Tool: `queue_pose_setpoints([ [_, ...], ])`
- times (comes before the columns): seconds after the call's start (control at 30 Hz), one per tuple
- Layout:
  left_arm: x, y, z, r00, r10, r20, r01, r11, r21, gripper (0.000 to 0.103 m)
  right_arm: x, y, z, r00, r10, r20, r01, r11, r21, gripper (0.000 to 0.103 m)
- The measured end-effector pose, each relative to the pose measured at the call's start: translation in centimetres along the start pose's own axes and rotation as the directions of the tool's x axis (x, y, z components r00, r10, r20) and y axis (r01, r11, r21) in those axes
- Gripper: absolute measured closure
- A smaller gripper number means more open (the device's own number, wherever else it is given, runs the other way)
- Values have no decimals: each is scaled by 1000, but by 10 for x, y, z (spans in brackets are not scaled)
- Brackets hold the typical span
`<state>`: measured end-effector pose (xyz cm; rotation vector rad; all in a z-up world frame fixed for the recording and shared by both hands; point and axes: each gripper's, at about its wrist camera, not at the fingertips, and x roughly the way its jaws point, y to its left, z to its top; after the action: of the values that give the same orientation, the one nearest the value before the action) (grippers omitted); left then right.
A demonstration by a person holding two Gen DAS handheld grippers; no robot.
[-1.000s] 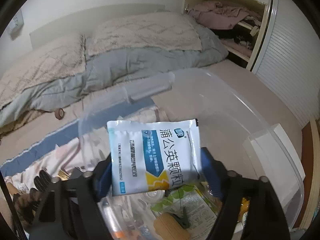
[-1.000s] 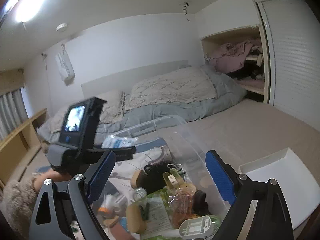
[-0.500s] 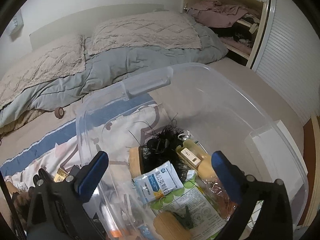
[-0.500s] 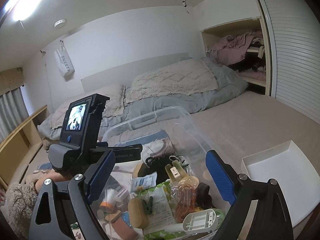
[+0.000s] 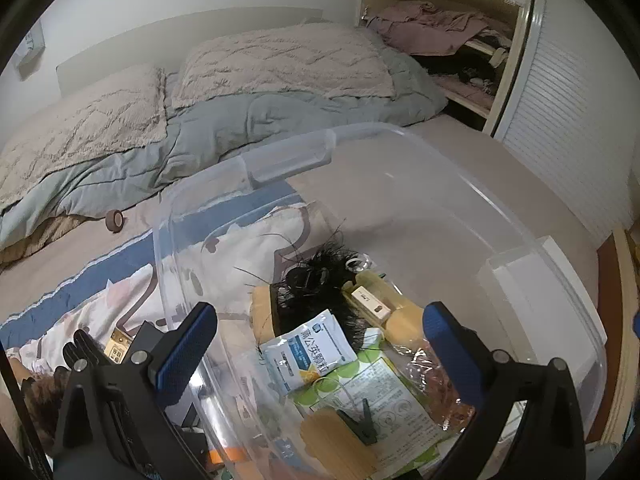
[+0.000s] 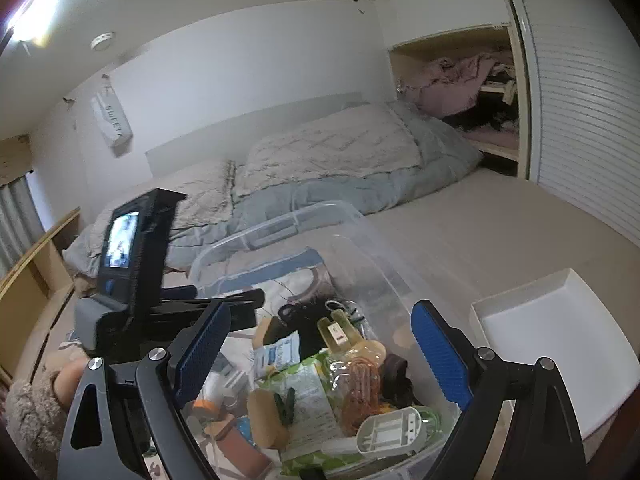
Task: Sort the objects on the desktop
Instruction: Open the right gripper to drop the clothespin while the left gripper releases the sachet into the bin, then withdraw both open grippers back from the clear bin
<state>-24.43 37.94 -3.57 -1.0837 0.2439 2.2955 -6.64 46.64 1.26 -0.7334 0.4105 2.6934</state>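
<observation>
A clear plastic bin [image 5: 400, 148] sits on the bed and holds several small objects. A white and blue medicine sachet [image 5: 310, 350] lies inside it on a green leaflet [image 5: 384, 400], next to a black feathery item [image 5: 316, 280]. The sachet also shows in the right wrist view [image 6: 278, 354]. My left gripper [image 5: 320, 340] is open and empty above the bin's near left rim. My right gripper [image 6: 320, 344] is open and empty above the bin [image 6: 360, 240]. The left gripper's body [image 6: 136, 264] shows to the left in the right wrist view.
A white tray [image 6: 548, 344] lies right of the bin on the bed. A roll of tape [image 5: 115, 221] lies by the grey duvet [image 5: 200, 136]. A printed blue and white cloth [image 5: 100, 288] with small items lies left of the bin.
My left gripper opened and let go of the sachet, which dropped into the bin. The left gripper then drew back and left a little. The right gripper rose slightly.
</observation>
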Motion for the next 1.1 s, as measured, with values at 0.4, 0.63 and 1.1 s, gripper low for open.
queue_pose_setpoints([
  [0.4, -49, -1, -22, 999, -6, 45, 4, 999, 36, 0, -8, -4, -5, 997, -79, -15, 80, 996, 34, 0],
  [0.63, -89, 11, -37, 997, 10, 75, -10, 1000, 9, 0, -29, 9, -6, 997, -80, -12, 80, 997, 11, 0],
  [1.1, -198, 24, -91, 982, 34, 183, -37, 999, 12, 0, -92, 47, -35, 998, -57, -17, 56, 997, -59, 0],
])
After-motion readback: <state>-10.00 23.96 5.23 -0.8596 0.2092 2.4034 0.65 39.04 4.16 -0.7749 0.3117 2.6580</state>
